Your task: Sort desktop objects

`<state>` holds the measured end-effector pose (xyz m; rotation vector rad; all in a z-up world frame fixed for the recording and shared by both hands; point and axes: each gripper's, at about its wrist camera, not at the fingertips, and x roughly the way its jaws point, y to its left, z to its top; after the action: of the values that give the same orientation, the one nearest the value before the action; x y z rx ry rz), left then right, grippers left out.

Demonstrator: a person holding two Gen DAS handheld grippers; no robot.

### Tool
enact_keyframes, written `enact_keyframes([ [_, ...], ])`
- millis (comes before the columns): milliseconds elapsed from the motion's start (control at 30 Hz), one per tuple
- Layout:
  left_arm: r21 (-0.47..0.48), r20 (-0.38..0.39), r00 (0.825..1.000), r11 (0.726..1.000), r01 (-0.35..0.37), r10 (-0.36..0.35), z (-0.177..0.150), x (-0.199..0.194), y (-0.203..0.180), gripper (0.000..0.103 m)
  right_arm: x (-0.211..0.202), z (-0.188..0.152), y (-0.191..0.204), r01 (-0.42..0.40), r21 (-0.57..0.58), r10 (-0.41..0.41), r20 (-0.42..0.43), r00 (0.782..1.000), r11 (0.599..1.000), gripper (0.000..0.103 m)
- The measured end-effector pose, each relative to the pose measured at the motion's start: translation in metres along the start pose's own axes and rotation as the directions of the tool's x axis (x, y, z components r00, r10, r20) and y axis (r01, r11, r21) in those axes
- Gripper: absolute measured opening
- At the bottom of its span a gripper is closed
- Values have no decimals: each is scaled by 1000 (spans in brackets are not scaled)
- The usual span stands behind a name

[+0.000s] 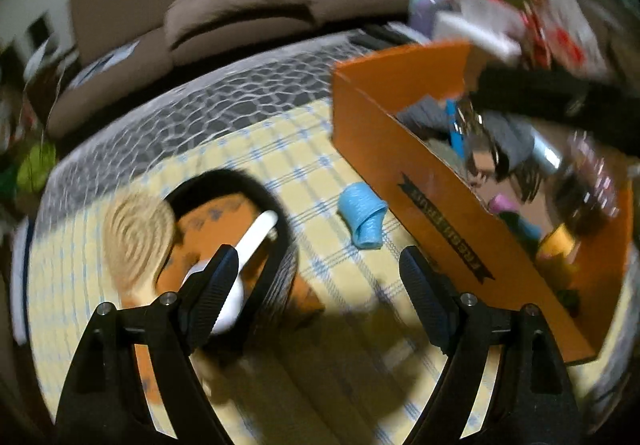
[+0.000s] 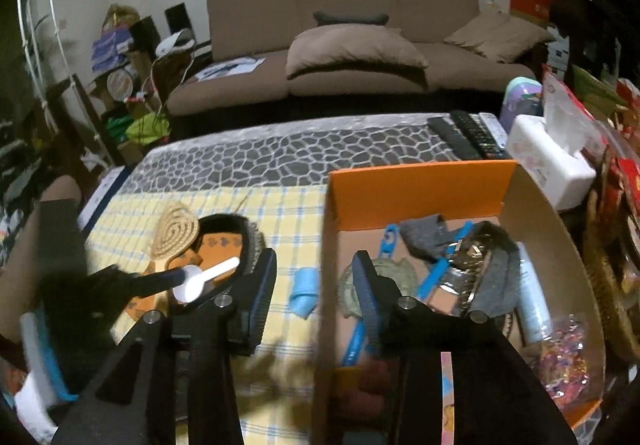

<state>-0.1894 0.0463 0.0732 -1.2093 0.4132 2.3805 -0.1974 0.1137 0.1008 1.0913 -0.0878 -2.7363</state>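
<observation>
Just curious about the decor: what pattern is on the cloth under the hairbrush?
Pale yellow tablecloth with a blue-and-white plaid grid; clearest in the right wrist view.

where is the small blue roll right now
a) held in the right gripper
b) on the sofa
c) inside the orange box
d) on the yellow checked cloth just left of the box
d, the blue roll lies on the yellow checked cloth beside the outer wall of the orange box, and no gripper touches it.
</observation>
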Motion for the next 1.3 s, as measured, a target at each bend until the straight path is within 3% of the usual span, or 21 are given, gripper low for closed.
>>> enact_keyframes([
  [233, 172, -87, 993, 980, 96, -82, 24, 32, -29, 81, -12, 3, -27, -23, 64, 21, 19, 1000, 998, 44],
  [367, 272, -155, 987, 958, 89, -48, 29, 55, -37, 80, -20, 3, -37, -36, 89, 33, 36, 999, 995, 45],
  [567, 300, -218, 976, 950, 84, -18, 36, 81, -36, 71, -20, 2, -43, -43, 95, 41, 30, 999, 995, 45],
  [667, 296, -226, 974, 951, 86, -17, 36, 86, -36, 66, -19, 1, -44, -44, 95, 42, 25, 999, 995, 45],
  [733, 283, -239, 971, 955, 91, -22, 36, 91, -38, 46, -20, 2, -45, -44, 97, 41, 25, 999, 994, 45],
  [800, 247, -240, 970, 963, 110, -49, 34, 92, -37, 39, -20, 1, -45, -44, 97, 42, 25, 999, 994, 45],
  [1067, 126, -181, 978, 984, 129, -105, 30, 71, -15, 37, -18, 1, -41, -54, 90, 53, 17, 998, 994, 45],
  [1300, -11, -59, 984, 985, 170, -170, 17, 3, 23, 37, -12, 4, -19, -99, 68, 98, 12, 995, 993, 49],
])
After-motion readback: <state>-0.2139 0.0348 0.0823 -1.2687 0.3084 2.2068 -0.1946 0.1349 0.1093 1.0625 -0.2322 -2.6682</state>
